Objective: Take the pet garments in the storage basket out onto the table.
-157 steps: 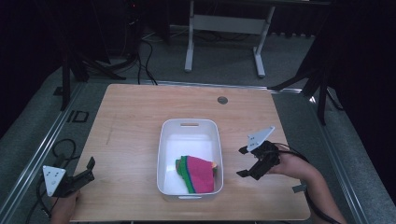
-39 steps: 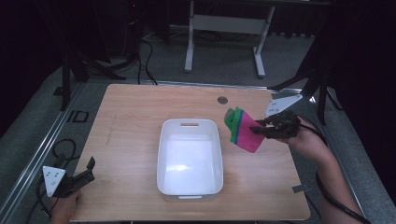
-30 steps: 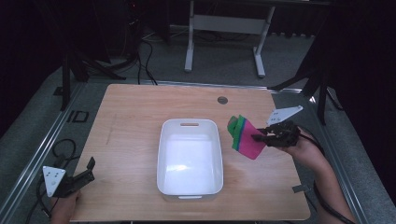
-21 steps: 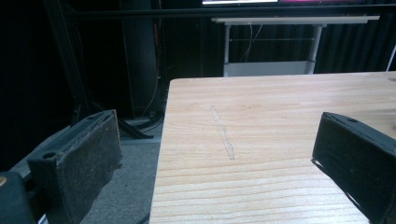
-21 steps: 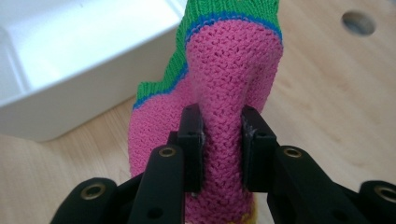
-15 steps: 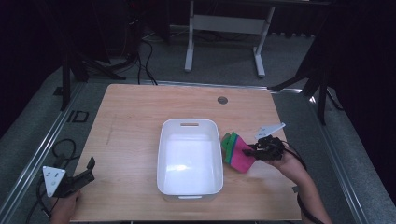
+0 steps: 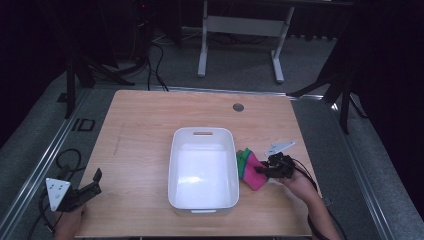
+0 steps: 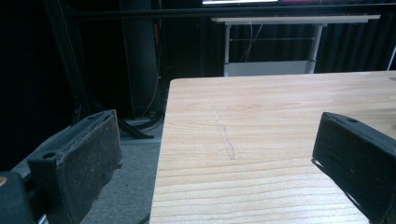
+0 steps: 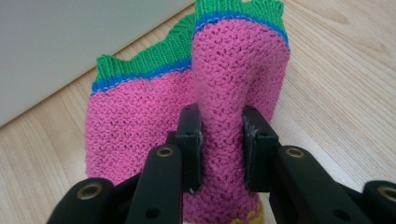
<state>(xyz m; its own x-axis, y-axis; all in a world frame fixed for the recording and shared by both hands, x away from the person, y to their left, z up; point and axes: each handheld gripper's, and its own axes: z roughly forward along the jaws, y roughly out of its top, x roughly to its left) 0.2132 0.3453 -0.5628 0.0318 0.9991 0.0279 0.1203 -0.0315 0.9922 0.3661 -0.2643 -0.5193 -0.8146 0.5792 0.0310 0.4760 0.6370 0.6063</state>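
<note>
Right hand-held gripper (image 9: 222, 140) clamping pink knitted cloth (image 9: 233, 93) (green-edged), beside white tub (image 7: 202, 170)

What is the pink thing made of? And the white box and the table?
The pink thing looks like knitted yarn: you can see bumpy stitches, with a ribbed green and blue edge. It seems soft, since it bunches where the right gripper pinches it. The white box looks like smooth plastic, slightly shiny. The table looks like pale wood with grain lines, though it may be a wood-look surface.
</note>
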